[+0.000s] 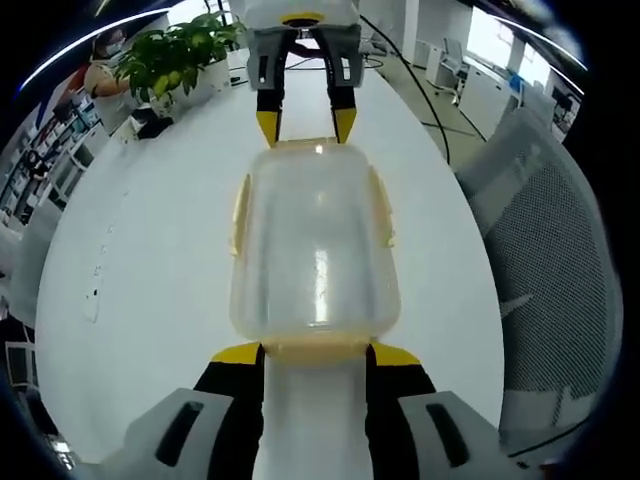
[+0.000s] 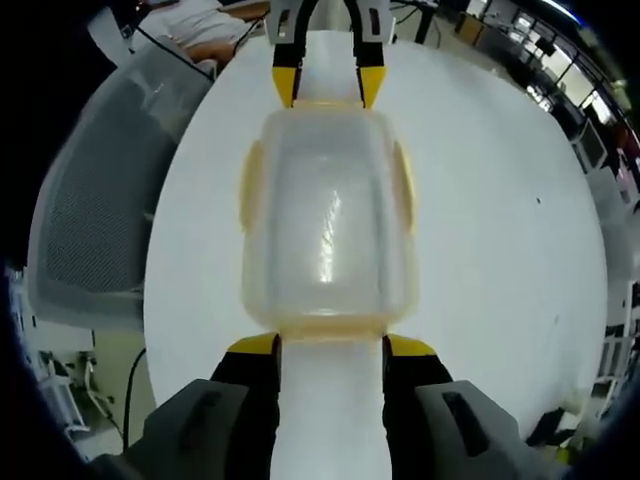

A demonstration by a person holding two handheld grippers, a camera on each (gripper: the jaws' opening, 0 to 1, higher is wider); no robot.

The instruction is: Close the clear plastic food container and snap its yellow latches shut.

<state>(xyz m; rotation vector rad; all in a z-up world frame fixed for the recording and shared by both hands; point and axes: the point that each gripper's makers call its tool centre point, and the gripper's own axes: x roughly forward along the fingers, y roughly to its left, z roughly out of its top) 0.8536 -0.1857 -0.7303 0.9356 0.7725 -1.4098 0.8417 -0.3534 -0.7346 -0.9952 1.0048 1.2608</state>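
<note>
Container (image 1: 315,250) sits lidded on the white worktop (image 1: 150,250), left gripper (image 1: 315,352) and right gripper (image 2: 330,342) fingers spread at opposite ends.

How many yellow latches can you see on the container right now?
4: on the clear container, one latch and its opposite on the long sides, one at each short end by a tool, and.

each gripper is built with two black fingers capped by yellow tips, mounted on grey blocks with dark oval slots: the left gripper (image 1: 315,352) and the right gripper (image 2: 331,345). a cable perhaps trails behind the right gripper.
</note>
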